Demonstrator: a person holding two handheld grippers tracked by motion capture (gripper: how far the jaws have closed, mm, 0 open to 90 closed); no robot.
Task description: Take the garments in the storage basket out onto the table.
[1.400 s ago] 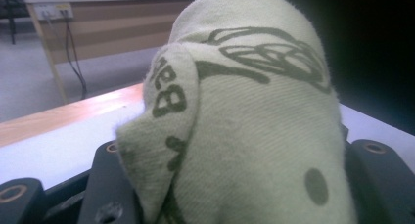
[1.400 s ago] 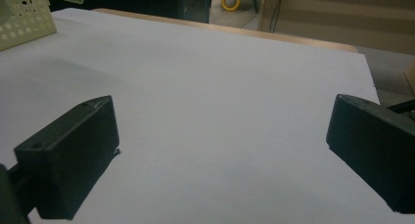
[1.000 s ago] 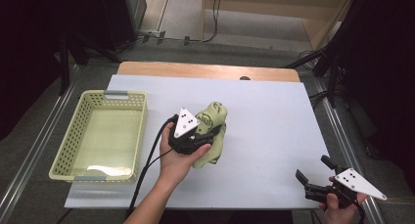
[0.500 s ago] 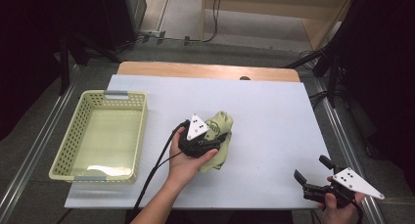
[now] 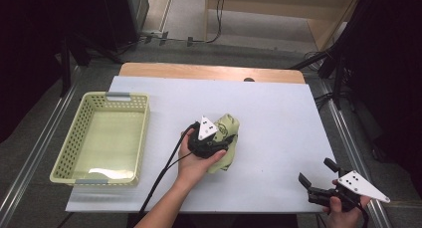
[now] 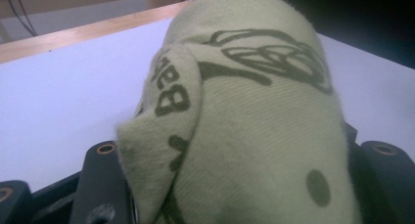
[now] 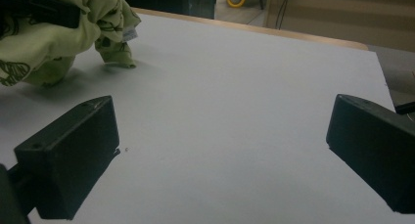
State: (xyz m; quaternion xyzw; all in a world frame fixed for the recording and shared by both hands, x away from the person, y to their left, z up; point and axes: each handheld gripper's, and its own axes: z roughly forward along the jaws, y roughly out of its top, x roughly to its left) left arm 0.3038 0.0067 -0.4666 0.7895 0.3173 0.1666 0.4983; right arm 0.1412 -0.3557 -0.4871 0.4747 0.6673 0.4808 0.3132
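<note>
A pale green cloth (image 5: 230, 127) with dark print lies bunched on the white table sheet (image 5: 283, 113), just left of centre. My left gripper (image 5: 225, 141) is shut on it from the near side, with a hand wrapped round its body. In the left gripper view the cloth (image 6: 254, 111) bulges up between the two black jaws of that gripper (image 6: 244, 153) and hides their pads. My right gripper (image 5: 317, 173) hovers at the table's near right corner, jaws wide apart. In the right gripper view the gripper (image 7: 222, 116) is open over bare sheet, and the cloth (image 7: 54, 38) sits far off at upper left.
A yellow-green plastic basket (image 5: 68, 147) stands at the left of the sheet, with only a faint pale scrap on its floor. A wooden table edge (image 5: 209, 71) runs along the far side. Metal rails flank the table, and black cables trail from both grippers.
My left hand has carried the cloth a little to the right and lowered it, so the bundle now rests on the sheet. The right gripper has stayed put.
</note>
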